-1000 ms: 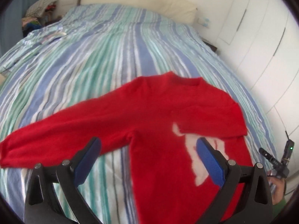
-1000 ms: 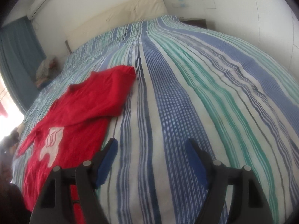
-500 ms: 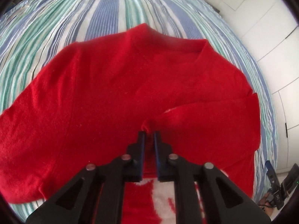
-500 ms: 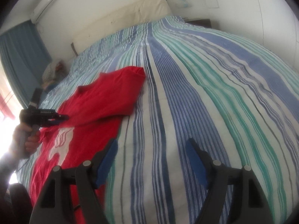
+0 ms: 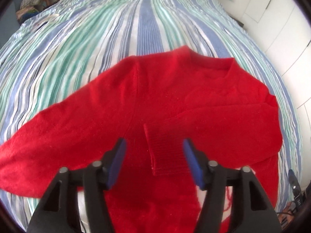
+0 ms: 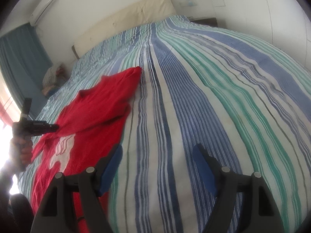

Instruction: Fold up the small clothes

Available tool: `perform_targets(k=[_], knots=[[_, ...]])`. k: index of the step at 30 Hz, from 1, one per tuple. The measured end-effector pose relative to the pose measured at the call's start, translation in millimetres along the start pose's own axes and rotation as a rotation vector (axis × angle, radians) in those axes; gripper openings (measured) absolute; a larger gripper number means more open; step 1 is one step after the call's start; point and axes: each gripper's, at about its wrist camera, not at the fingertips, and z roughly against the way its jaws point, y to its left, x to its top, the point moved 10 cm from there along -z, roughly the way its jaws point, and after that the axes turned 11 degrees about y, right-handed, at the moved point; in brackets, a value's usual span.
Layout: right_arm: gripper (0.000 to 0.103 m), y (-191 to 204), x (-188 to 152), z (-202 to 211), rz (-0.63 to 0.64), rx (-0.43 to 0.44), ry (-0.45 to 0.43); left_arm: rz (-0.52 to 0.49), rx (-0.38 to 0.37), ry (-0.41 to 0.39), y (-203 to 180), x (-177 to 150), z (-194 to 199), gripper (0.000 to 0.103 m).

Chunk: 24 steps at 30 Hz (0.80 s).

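Left gripper [image 5: 153, 153] – jaws just opening, cuff [image 5: 167, 151] lying loose between them; right gripper [image 6: 157, 167] hanging open, empty. Red sweater [image 5: 155, 101] is lying near the bed's [image 5: 136, 29] foot edge – soft, limp; probably best pinched at the cuffs or hem.

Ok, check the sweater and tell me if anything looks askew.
Only one sleeve is folded. The sweater lies on the bed with one cuff laid across its chest, while the other sleeve sticks straight out over the stripes. Nothing looks damaged.
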Motion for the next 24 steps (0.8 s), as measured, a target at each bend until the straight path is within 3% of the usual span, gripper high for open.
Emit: perform_targets(k=[2, 7, 12, 16, 24], knots=[[0.074, 0.0, -2.2, 0.7, 0.018, -0.023, 0.001, -0.005, -0.004, -0.055, 4.5, -11.8, 16.9, 0.086], [0.074, -5.8, -3.9, 1.4, 0.008, -0.027, 0.008, -0.020, -0.004, -0.106, 25.2, -52.0, 46.9, 0.088], [0.077, -4.9, 0.1, -1.0, 0.010, -0.039, 0.004, -0.054, 0.120, -0.181, 52.7, -70.7, 69.2, 0.096], [0.078, -2.2, -1.6, -3.2, 0.038, -0.073, 0.002, -0.069, 0.209, -0.188, 72.7, -83.5, 73.3, 0.096], [0.080, -6.0, -4.3, -2.5, 0.038, -0.097, -0.005, -0.045, 0.172, -0.204, 73.7, -95.1, 90.1, 0.096]])
